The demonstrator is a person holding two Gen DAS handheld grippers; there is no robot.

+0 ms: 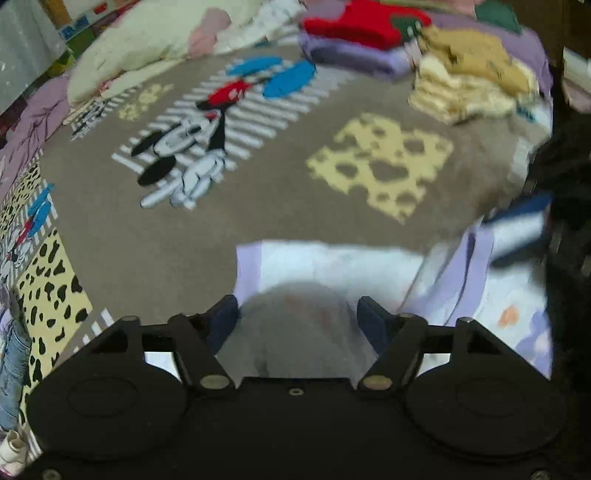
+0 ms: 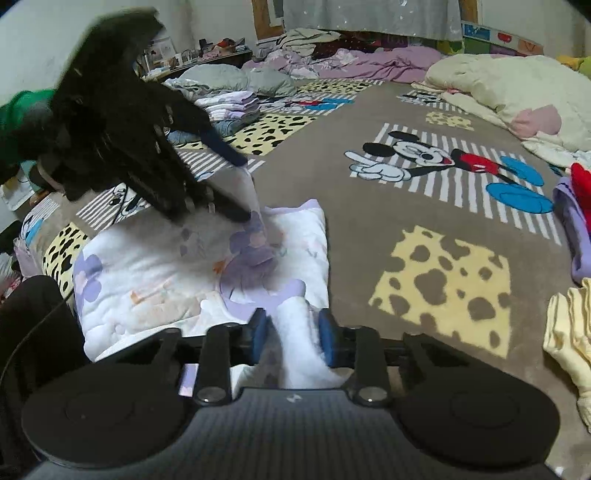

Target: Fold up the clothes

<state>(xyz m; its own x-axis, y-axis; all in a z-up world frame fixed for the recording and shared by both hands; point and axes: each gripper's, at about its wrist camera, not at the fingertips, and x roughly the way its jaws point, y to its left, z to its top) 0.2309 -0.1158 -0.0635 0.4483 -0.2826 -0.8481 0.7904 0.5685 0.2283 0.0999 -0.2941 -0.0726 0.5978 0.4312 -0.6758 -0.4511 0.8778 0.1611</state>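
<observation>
A white quilted garment with lavender flowers [image 2: 147,280] lies on the brown cartoon carpet [image 2: 369,258]. My right gripper [image 2: 293,332] is shut on a raised white fold at the garment's near edge. In the same view my left gripper [image 2: 245,190] reaches in from the upper left and holds up a thin fold of the garment between its blue fingers. In the left wrist view the garment [image 1: 332,262] fills the gap of the left gripper [image 1: 297,321], with both pads against it. One of the right gripper's blue fingers [image 1: 517,230] shows blurred at the right.
Folded stacks sit at the carpet's edge: red over lavender [image 1: 354,33], and mustard over pale yellow [image 1: 469,81]. A cream duvet [image 2: 517,92] lies at the far side. Another folded pile [image 2: 229,107] is at the back left. A person's dark leg [image 2: 33,332] is close on the left.
</observation>
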